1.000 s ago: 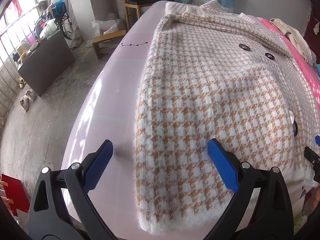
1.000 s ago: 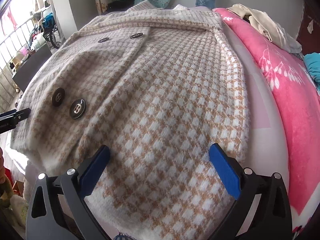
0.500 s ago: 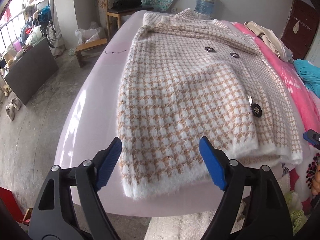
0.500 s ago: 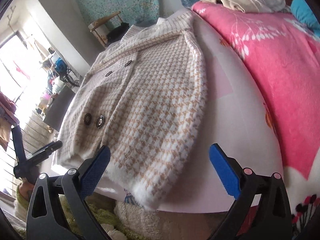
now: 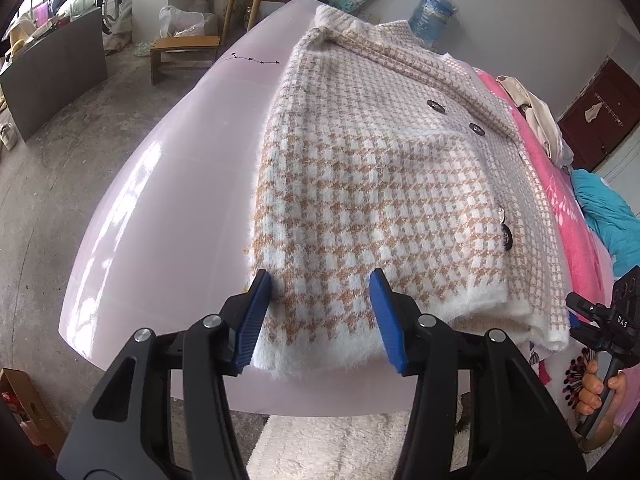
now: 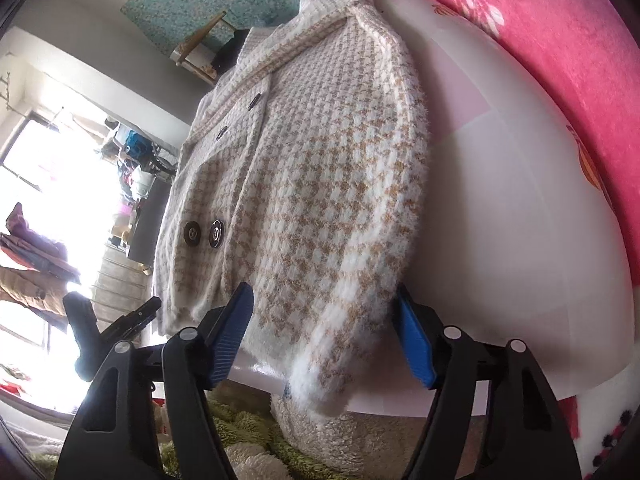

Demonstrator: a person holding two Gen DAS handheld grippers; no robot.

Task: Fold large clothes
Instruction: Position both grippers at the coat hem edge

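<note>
I close both tools, the left tool [image 5: 318, 312] and right tool [image 6: 322, 336], around the near hem corners of the houndstooth coat [image 5: 384, 184] lying flat on the pale bench [image 5: 160, 216], neither pinching yet, before lifting the hem toward the collar.

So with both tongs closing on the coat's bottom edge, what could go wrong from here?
1. The left tongs straddle only the fluffy hem of the coat, so they might pinch just the top layer.
2. The right tongs straddle a sleeve end that overhangs the table; it could slip.
</note>
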